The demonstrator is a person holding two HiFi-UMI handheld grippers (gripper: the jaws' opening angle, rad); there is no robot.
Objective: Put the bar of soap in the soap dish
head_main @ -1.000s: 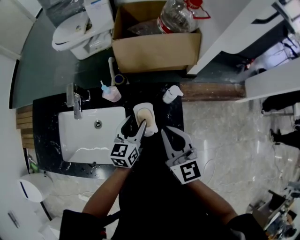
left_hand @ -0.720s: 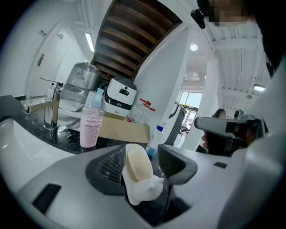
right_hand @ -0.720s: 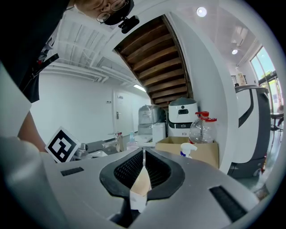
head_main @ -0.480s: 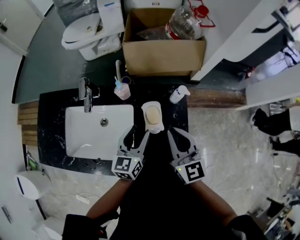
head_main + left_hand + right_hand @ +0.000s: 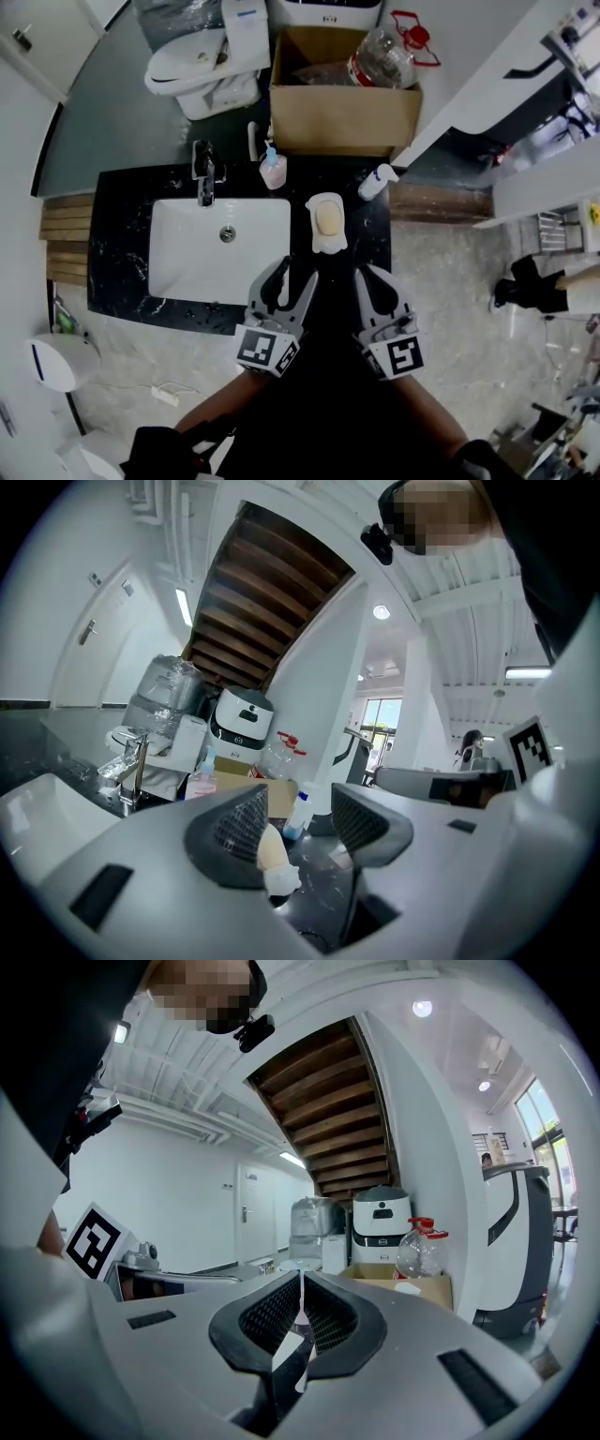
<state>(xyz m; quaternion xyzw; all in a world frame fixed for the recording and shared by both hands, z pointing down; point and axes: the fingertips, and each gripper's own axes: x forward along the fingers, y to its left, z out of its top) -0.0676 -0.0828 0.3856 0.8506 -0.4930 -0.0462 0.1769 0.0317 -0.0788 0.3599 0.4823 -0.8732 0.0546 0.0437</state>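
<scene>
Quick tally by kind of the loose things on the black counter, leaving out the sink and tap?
Pump bottles: 2, the pink pump bottle and the white pump bottle
Soap dish: 1
Bar of soap: 1, lying in the dish
Total: 4

text: none legible | labels: none legible | numbers: none legible

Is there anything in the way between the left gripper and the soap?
No, nothing visible. The pale yellow bar of soap already lies in the white soap dish, and only bare black marbled countertop separates it from the open left gripper, held just in front.
</scene>
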